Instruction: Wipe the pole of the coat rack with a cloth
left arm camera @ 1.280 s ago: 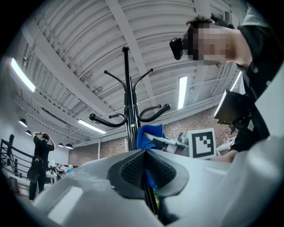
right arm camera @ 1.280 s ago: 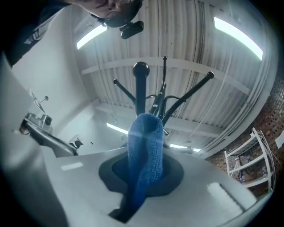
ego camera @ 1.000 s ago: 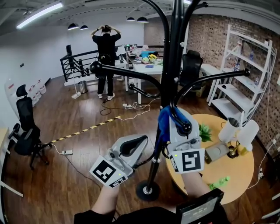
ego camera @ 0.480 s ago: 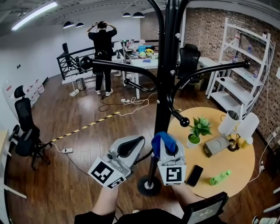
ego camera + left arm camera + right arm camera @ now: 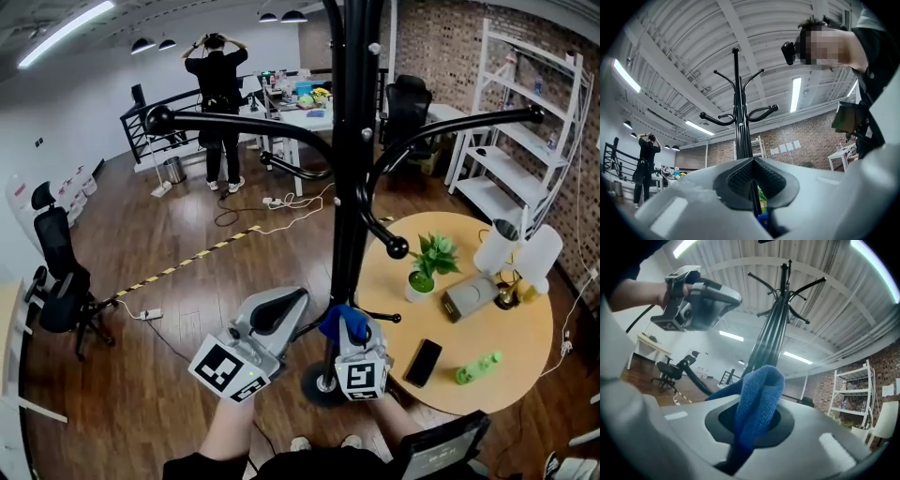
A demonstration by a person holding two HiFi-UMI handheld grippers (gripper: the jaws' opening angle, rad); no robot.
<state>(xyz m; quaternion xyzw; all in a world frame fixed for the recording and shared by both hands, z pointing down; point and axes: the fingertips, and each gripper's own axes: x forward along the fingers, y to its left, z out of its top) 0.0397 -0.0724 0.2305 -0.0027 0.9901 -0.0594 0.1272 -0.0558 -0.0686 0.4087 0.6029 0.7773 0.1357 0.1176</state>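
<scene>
The black coat rack pole (image 5: 349,187) rises through the middle of the head view, with curved arms spreading near its top. My right gripper (image 5: 353,330) is low on the pole, just above the round base (image 5: 317,384), shut on a folded blue cloth (image 5: 337,321) that presses against the pole. In the right gripper view the blue cloth (image 5: 759,390) bulges out between the jaws of the right gripper (image 5: 757,404) and the pole (image 5: 773,333) runs up behind it. My left gripper (image 5: 279,314) sits left of the pole, shut on a thin low black peg (image 5: 314,331) of the rack. The left gripper (image 5: 753,161) shows that peg between its jaws.
A round yellow table (image 5: 511,323) stands right of the rack with a potted plant (image 5: 427,264), a phone (image 5: 424,362), a green bottle (image 5: 476,367) and white lamps (image 5: 520,251). A white shelf (image 5: 534,122) stands behind it. A person (image 5: 217,94) stands far back. An office chair (image 5: 56,277) is left.
My right gripper has slid the blue cloth down the pole, from just under the lower hooks to near the base. The left gripper has kept its place.
</scene>
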